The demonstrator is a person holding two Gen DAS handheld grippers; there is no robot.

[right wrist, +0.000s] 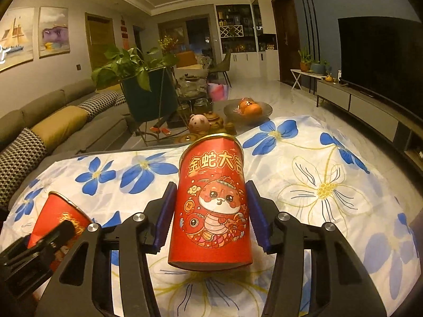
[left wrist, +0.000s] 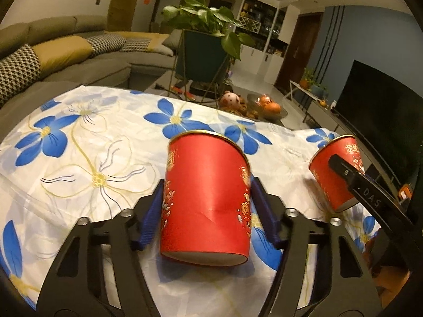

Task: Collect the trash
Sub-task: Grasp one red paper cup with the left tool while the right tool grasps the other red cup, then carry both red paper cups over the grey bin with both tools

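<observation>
In the left wrist view, my left gripper (left wrist: 207,185) is shut on a red paper cup (left wrist: 206,158) with a gold rim. The cup is dented low on its side and hangs slightly above the white cloth with blue flowers (left wrist: 79,158). In the right wrist view, my right gripper (right wrist: 211,185) is shut on a second red cup (right wrist: 214,206) printed with a cartoon snake, also held off the cloth (right wrist: 317,185). Each view shows the other cup to the side: the snake cup (left wrist: 333,174) at the right, the dented cup (right wrist: 58,216) at the lower left.
Beyond the cloth's far edge stand a potted plant (left wrist: 206,52) on a metal stand, a pink pig figure (right wrist: 198,122) and a glass bowl of oranges (right wrist: 248,109). A grey sofa (left wrist: 66,52) runs along the left. A TV (right wrist: 380,60) on a low cabinet is at the right.
</observation>
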